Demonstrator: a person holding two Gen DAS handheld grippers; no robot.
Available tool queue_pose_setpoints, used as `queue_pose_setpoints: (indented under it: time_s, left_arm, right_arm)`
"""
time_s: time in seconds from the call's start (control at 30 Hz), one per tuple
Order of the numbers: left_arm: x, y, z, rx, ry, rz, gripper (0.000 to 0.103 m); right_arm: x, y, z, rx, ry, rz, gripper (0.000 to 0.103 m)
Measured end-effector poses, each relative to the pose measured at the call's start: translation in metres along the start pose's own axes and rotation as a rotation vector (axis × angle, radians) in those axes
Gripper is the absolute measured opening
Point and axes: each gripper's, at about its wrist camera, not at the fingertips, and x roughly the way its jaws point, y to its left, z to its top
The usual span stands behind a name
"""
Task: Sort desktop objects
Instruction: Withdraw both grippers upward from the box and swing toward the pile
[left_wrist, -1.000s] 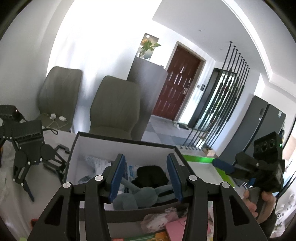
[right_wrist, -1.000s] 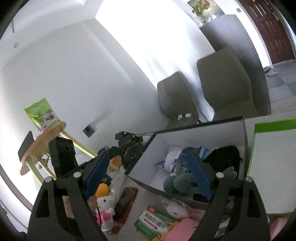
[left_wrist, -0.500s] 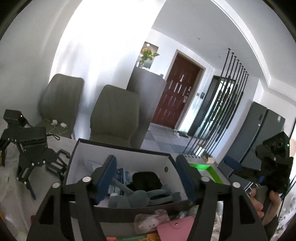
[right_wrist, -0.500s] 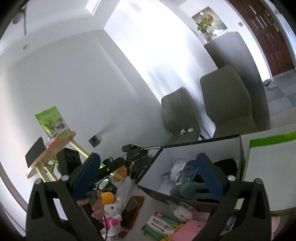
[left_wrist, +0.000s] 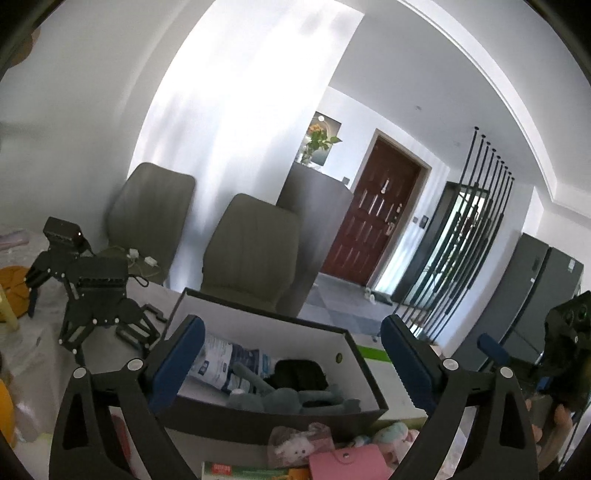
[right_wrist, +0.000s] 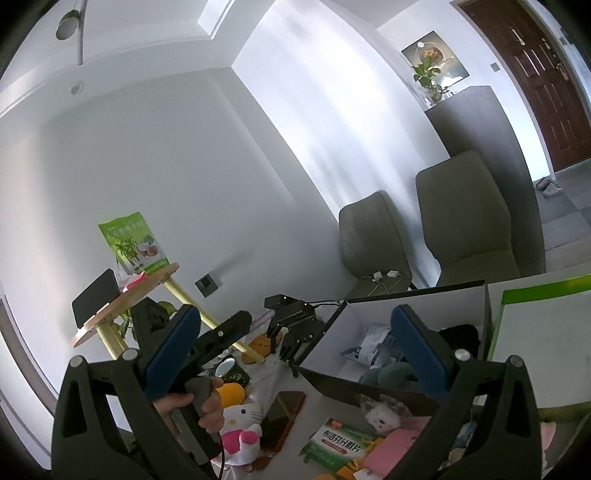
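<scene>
Step in hand, as judged: a release over the box (left_wrist: 258, 421), between two picks. Left tool (left_wrist: 290, 326) with jaws wide apart, having just been opening, nothing clamped between them. Right tool (right_wrist: 294, 314) also wide apart after opening, also empty. Lying inside the box, in the lower centre of the left view: a grey plush (left_wrist: 280, 400), a black item (left_wrist: 299, 373) and a white-blue packet (left_wrist: 229, 358).

Not yet sorted, on the tabletop (left_wrist: 40, 350) in front of the box: pink wallet (left_wrist: 347, 461), small bagged plush (left_wrist: 291, 448), green medicine pack (right_wrist: 340, 443), phone (right_wrist: 284, 417) and a white-pink cat toy (right_wrist: 240, 428) at the lower left of the right view.

Next move, probably: lowering one tool to one of these loose things, jaws kept open until both pads are around it. Thin flat things like the wallet and the phone likely need a grip on their edges.

Room for moving: open above the box. Front wall of the box close to the loose things, so an approach from the near side seems safer. Black robot toy (left_wrist: 96, 291) just beside the left wall of the box. Both tools close to each other, so care against collision.
</scene>
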Motion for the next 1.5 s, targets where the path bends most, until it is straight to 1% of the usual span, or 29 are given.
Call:
queue_pose_setpoints:
  time_s: [0.13, 0.23, 0.4, 0.53, 0.67, 0.87, 1.0, 1.2, 1.3, 1.37, 1.4, 1.43, 1.47, 1.5]
  left_arm:
    - [-0.003, -0.004, -0.005, 0.009, 0.016, 0.005, 0.097]
    - [-0.011, -0.008, -0.009, 0.013, 0.018, 0.012, 0.097]
    - [-0.029, -0.013, -0.013, 0.021, 0.008, 0.020, 0.097]
    - [-0.041, -0.013, -0.014, 0.014, 0.001, 0.016, 0.097]
    - [-0.059, -0.014, -0.013, -0.004, -0.027, -0.021, 0.097]
    - [-0.090, -0.028, -0.014, 0.018, -0.072, -0.048, 0.097]
    - [-0.108, -0.038, -0.016, 0.027, -0.089, -0.083, 0.097]
    - [-0.138, -0.055, -0.021, 0.053, -0.132, -0.127, 0.097]
    - [-0.152, -0.060, -0.034, 0.051, -0.147, -0.170, 0.097]
    - [-0.158, -0.059, -0.053, 0.050, -0.163, -0.220, 0.097]
    - [-0.158, -0.060, -0.066, 0.058, -0.146, -0.249, 0.097]
    - [-0.155, -0.061, -0.082, 0.064, -0.103, -0.257, 0.097]
    - [-0.154, -0.063, -0.090, 0.067, -0.085, -0.254, 0.097]
    - [-0.152, -0.066, -0.105, 0.085, -0.051, -0.255, 0.097]
  right_arm:
    - [-0.006, 0.004, -0.003, 0.011, -0.004, 0.001, 0.103]
    - [-0.008, 0.010, -0.008, 0.007, 0.011, 0.000, 0.103]
    - [-0.014, 0.023, -0.016, -0.014, 0.020, 0.005, 0.103]
    - [-0.022, 0.028, -0.022, -0.014, 0.025, -0.006, 0.103]
    - [-0.032, 0.034, -0.025, -0.014, 0.017, -0.011, 0.103]
    - [-0.050, 0.050, -0.032, -0.043, 0.010, -0.019, 0.103]
    - [-0.063, 0.063, -0.038, -0.090, 0.004, -0.032, 0.103]
    - [-0.082, 0.076, -0.044, -0.115, -0.005, -0.040, 0.103]
    - [-0.095, 0.084, -0.047, -0.130, -0.011, -0.044, 0.103]
    - [-0.109, 0.087, -0.054, -0.138, -0.019, -0.052, 0.103]
    - [-0.118, 0.087, -0.062, -0.140, -0.025, -0.053, 0.103]
    - [-0.128, 0.085, -0.073, -0.146, -0.033, -0.048, 0.103]
    - [-0.139, 0.079, -0.090, -0.150, -0.033, -0.041, 0.103]
    - [-0.145, 0.075, -0.101, -0.140, -0.022, -0.052, 0.103]
